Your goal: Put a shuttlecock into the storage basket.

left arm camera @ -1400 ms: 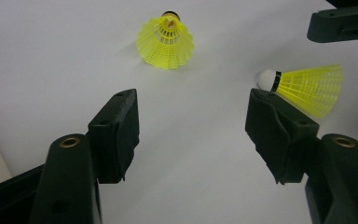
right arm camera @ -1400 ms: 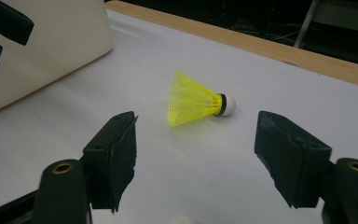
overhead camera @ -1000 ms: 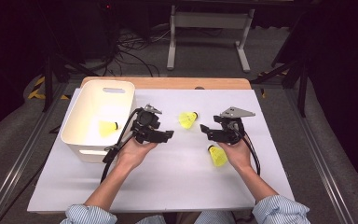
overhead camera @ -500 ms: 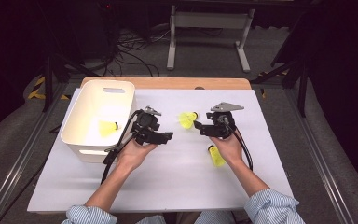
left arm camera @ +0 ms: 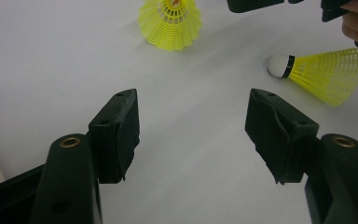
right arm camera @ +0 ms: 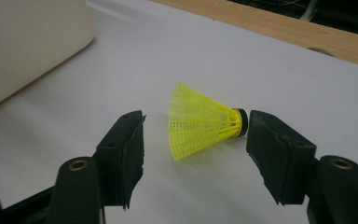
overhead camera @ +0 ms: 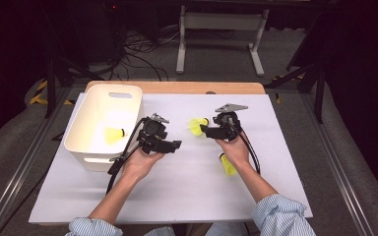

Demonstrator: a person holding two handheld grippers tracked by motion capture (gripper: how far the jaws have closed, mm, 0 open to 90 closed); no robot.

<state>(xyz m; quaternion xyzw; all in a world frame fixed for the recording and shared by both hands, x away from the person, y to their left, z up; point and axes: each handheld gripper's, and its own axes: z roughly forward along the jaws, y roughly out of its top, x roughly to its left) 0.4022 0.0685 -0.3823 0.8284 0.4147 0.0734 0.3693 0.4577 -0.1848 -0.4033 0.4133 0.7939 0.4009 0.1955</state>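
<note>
A yellow shuttlecock lies on its side on the white table top, between the jaws of my right gripper. Those jaws have just been closing; the left pad still stands apart from the skirt, so the gripper is open. From above, the right gripper points left at that shuttlecock. My left gripper hovers open with nothing between its jaws, and it sits just right of the white bin. A second shuttlecock lies by the right wrist. A third rests inside the bin.
The bin stands at the table's left side. A wooden strip runs along the far edge. In the left gripper view, two shuttlecocks lie ahead, with the other gripper's jaw at the top.
My right gripper has moved left to the middle shuttlecock, which now lies between its jaws. The left gripper has stayed in place.
</note>
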